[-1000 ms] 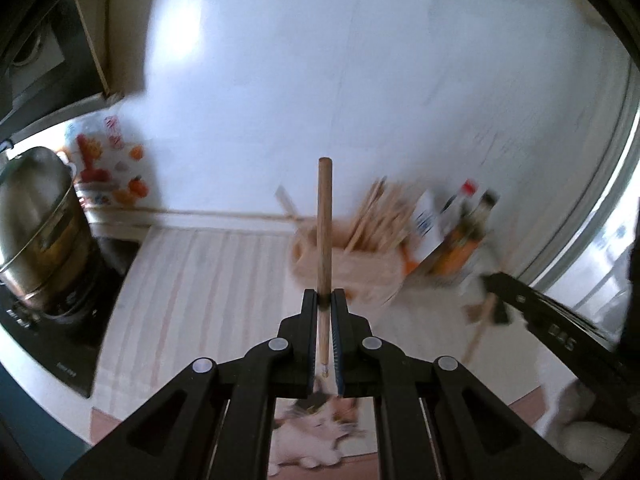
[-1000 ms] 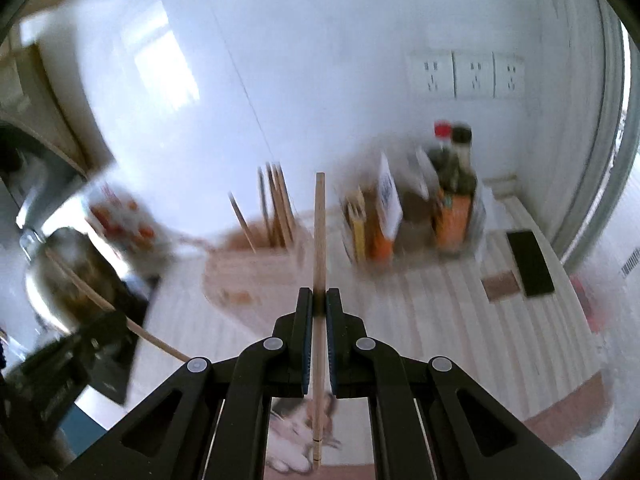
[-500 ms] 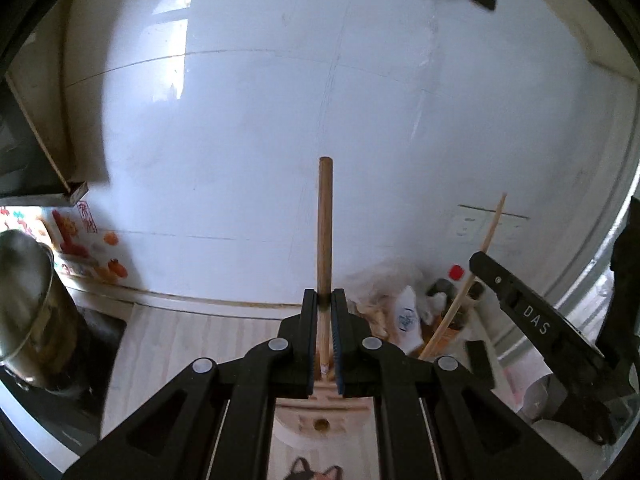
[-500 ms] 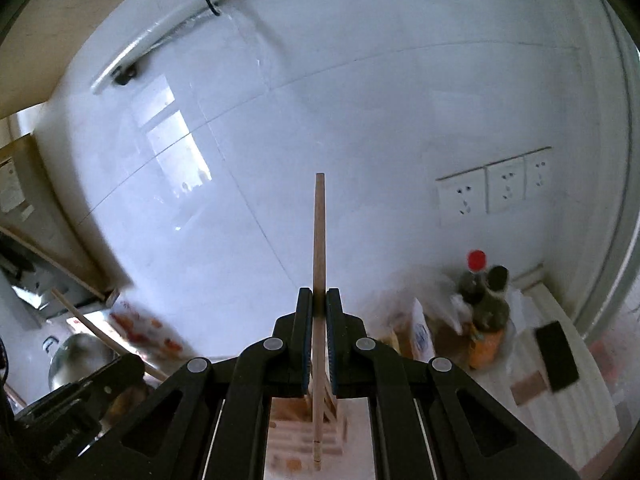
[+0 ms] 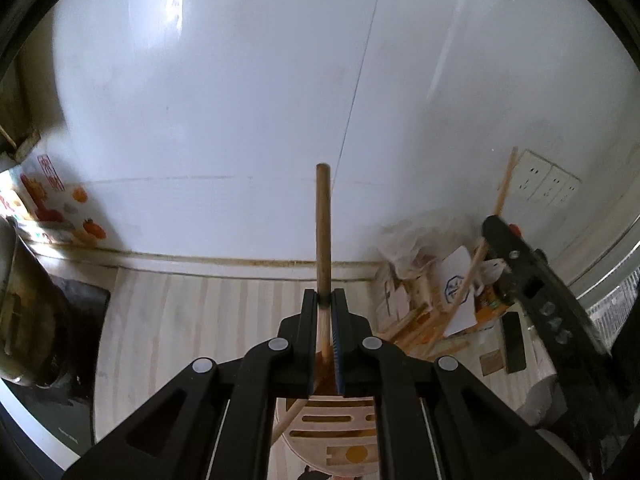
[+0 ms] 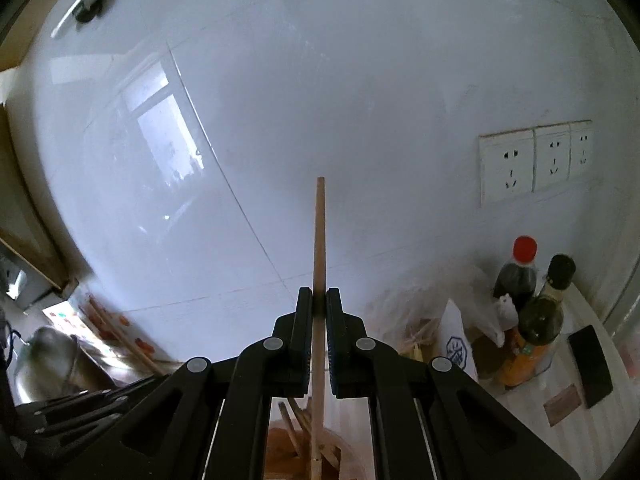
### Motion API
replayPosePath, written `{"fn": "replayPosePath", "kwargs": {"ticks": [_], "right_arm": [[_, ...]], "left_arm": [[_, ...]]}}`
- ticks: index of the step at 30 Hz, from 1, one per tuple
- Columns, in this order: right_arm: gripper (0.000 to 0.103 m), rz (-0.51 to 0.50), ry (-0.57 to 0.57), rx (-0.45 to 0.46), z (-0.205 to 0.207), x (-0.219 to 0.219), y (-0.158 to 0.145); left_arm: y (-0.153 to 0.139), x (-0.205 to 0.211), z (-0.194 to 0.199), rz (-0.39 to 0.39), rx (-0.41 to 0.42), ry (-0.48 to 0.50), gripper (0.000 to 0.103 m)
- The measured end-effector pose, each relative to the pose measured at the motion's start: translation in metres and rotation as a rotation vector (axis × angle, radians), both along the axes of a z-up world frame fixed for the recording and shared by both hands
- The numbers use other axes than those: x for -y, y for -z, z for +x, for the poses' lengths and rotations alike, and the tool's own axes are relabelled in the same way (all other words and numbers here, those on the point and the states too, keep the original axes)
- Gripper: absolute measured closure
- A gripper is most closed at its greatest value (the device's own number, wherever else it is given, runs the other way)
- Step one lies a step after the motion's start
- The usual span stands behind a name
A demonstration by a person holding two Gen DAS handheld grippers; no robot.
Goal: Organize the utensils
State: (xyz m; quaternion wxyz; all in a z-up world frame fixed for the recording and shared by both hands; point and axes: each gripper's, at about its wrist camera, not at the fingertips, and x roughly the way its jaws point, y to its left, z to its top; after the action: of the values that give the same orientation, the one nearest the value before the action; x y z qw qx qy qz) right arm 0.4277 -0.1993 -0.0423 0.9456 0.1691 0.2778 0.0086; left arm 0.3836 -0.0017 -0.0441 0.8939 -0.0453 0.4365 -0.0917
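White wall filling both frames; left gripper point(image 5: 324, 303) pinching stick point(image 5: 323, 232), right gripper point(image 6: 319, 300) pinching chopstick point(image 6: 319, 256), above holder point(image 5: 332, 432) at bottom center.

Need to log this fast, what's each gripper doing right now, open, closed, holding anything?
Left gripper: closed on a thick wooden stick, upright.
Right gripper: closed on a thin wooden chopstick, upright.

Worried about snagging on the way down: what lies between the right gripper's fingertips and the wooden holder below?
In the right wrist view, only the thin wooden stick held by the right gripper runs down toward the wooden holder.
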Motion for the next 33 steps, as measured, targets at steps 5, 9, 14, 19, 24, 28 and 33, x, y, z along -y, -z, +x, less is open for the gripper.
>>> {"fn": "replayPosePath", "kwargs": {"ticks": [5,9,14,19,24,28,33], "right_arm": [[0.096,0.001,-0.006,0.047,-0.010,0.001,0.000],[0.096,-0.001,0.019,0.106,-0.022,0.004,-0.004],[0.096,-0.052,0.017,0.162,-0.027,-0.005,0.002],[0.096,-0.060,-0.006,0.111,-0.033,-0.008,0.022],[0.077,-0.036,-0.084,0.015,-0.039,-0.003,0.021],[0.043,-0.003,-0.091,0.006,-0.062,0.011,0.003],[0.041,-0.048,-0.052,-0.071,-0.085,0.020,-0.009]], "left_arm": [[0.004,-0.001,-0.001,-0.012,-0.019,0.005,0.098],[0.003,-0.002,-0.001,-0.015,-0.021,0.004,0.098],[0.006,-0.004,0.001,-0.011,-0.031,0.003,0.098],[0.005,-0.002,-0.005,0.009,-0.039,0.003,0.097],[-0.019,-0.007,-0.025,0.057,0.020,-0.039,0.085],[-0.045,-0.022,-0.048,0.083,0.104,-0.110,0.017],[-0.047,-0.032,-0.073,0.142,0.129,-0.155,0.004]]}}
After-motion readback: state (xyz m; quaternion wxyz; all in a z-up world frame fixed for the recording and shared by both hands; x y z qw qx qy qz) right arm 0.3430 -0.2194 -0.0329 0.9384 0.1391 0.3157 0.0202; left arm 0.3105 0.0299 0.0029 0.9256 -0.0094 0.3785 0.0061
